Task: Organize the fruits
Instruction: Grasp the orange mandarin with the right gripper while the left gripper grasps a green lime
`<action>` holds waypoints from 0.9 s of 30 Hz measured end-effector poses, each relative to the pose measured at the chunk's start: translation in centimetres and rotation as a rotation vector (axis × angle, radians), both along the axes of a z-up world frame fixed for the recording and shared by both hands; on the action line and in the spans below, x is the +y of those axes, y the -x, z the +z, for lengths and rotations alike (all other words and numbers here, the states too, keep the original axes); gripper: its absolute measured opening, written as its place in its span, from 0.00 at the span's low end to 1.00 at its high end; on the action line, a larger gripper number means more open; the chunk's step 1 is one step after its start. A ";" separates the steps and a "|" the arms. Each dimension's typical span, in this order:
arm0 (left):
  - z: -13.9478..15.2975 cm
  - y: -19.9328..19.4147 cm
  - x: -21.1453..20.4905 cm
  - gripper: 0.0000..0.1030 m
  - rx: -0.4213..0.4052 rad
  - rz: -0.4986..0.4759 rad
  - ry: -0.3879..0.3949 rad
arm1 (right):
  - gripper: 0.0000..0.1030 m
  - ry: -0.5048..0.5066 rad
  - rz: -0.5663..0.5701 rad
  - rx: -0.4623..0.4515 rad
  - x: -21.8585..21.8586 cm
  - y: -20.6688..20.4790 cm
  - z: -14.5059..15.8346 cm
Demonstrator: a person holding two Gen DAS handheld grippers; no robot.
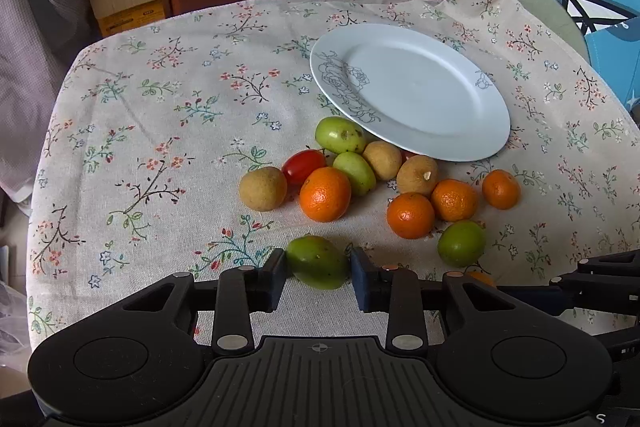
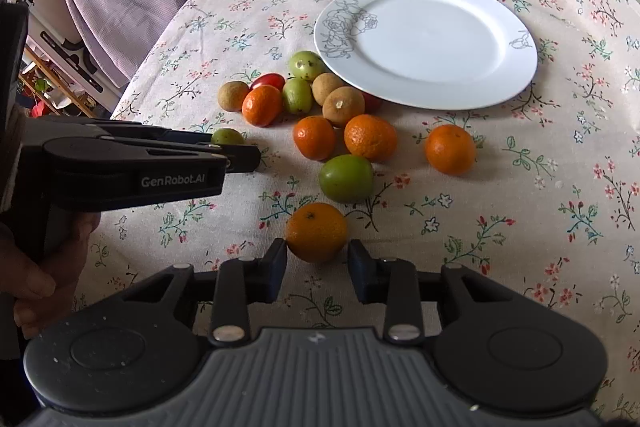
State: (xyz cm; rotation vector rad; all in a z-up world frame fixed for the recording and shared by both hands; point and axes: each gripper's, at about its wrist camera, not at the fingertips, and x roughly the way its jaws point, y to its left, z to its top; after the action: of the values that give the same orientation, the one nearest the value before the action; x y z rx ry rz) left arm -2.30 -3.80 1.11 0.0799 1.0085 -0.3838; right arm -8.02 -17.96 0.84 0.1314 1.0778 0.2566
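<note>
Green and round, the jujube point(image 1: 318, 262) sits between the left gripper point(image 1: 319, 277) fingers, which seem clenched on it near the tablecloth's point(image 1: 160, 131) front edge, while the right gripper point(image 2: 317, 267) likewise pinches a mandarin point(image 2: 316, 231). Both holds look shallow, so either fruit could squirt out and roll off. Farther back, the loose fruit pile point(image 1: 340, 171) crowds the white plate's point(image 1: 460, 143) near rim, where a careless pass could scatter it.
</note>
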 end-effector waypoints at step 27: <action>4.0 -2.6 -1.7 0.31 -0.083 -0.048 0.097 | 0.14 0.031 -0.098 -0.215 -3.1 -2.9 4.5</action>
State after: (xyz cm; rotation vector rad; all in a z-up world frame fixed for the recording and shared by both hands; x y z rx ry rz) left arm 0.34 -5.51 5.07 0.0325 0.9061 -0.4690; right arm -5.15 -21.04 5.30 0.1258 0.8588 0.1615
